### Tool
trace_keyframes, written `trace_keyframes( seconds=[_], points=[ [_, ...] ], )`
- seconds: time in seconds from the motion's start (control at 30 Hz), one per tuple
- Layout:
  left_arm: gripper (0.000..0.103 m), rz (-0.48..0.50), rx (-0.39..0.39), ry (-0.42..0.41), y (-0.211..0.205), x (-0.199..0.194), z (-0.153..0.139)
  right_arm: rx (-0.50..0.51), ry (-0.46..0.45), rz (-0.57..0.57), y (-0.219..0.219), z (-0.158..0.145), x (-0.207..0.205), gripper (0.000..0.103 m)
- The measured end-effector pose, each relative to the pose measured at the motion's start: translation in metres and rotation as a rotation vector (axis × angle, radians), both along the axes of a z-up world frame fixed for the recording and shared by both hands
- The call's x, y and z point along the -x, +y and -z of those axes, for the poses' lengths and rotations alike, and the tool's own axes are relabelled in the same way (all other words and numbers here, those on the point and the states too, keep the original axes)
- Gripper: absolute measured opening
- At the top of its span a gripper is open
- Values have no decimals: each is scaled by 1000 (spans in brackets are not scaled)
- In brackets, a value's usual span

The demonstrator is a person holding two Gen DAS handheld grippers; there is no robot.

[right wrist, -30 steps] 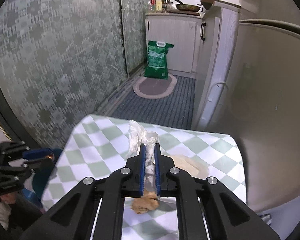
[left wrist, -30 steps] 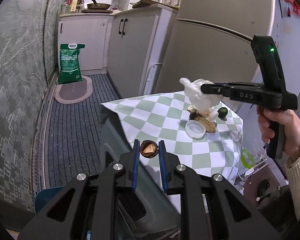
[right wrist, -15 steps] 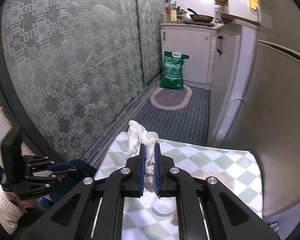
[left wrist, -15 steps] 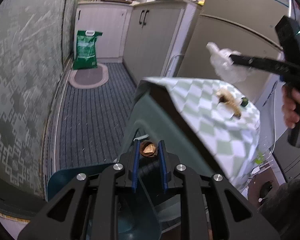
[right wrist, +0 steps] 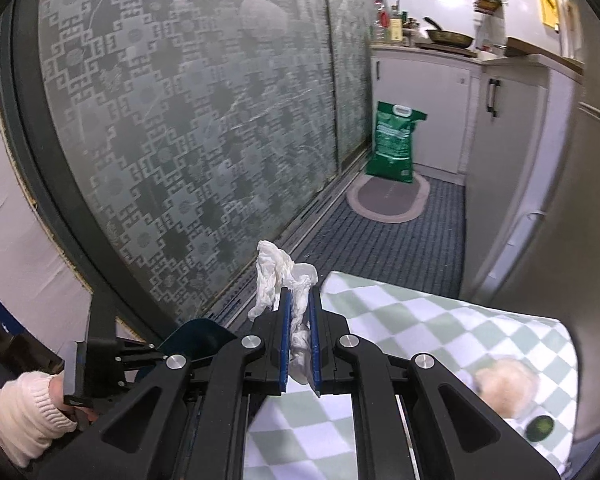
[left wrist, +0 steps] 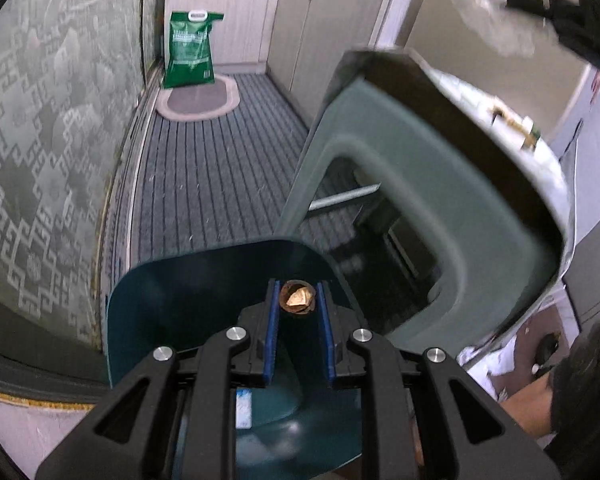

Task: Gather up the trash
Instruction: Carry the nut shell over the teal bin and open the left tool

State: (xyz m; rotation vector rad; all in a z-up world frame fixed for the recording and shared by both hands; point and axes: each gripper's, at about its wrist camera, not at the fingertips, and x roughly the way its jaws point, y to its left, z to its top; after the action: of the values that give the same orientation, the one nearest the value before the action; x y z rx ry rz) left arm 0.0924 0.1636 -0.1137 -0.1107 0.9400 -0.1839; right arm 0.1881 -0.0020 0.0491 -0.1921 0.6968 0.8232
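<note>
We see the tabletop (right wrist: 440,320), checked green and white; beside and below its edge stands the dark teal bin (left wrist: 148,320); the left gripper (left wrist: 298,300) hangs over the bin, fingers pinching a brown nutshell (left wrist: 297,298); the right gripper (right wrist: 299,320) sits above the tabletop's edge, fingers pinching a crumpled white tissue (right wrist: 276,276).

We see a glossy, smooth teal plastic bin (left wrist: 204,320) below the left gripper (left wrist: 298,306), whose matt black plastic arms carry shiny metal screws and blue rubbery pads. It grips a rough brown nut shell (left wrist: 297,298). The right gripper (right wrist: 299,312) pinches crumpled white tissue (right wrist: 278,276), thin and soft. The checked tablecloth (right wrist: 440,332) looks like smooth cloth; the floor mat (left wrist: 208,168) is ribbed.
</note>
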Motion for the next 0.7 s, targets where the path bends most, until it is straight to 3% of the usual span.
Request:
trace_keyframes(
  seconds=[0.5, 0.7],
  points=[
    [20, 31, -13, 195, 23, 24, 65, 11, 75, -105, 62, 21, 17, 8],
    [24, 54, -33, 234, 28, 30, 79, 60, 92, -132, 85, 36, 24, 8]
  ],
)
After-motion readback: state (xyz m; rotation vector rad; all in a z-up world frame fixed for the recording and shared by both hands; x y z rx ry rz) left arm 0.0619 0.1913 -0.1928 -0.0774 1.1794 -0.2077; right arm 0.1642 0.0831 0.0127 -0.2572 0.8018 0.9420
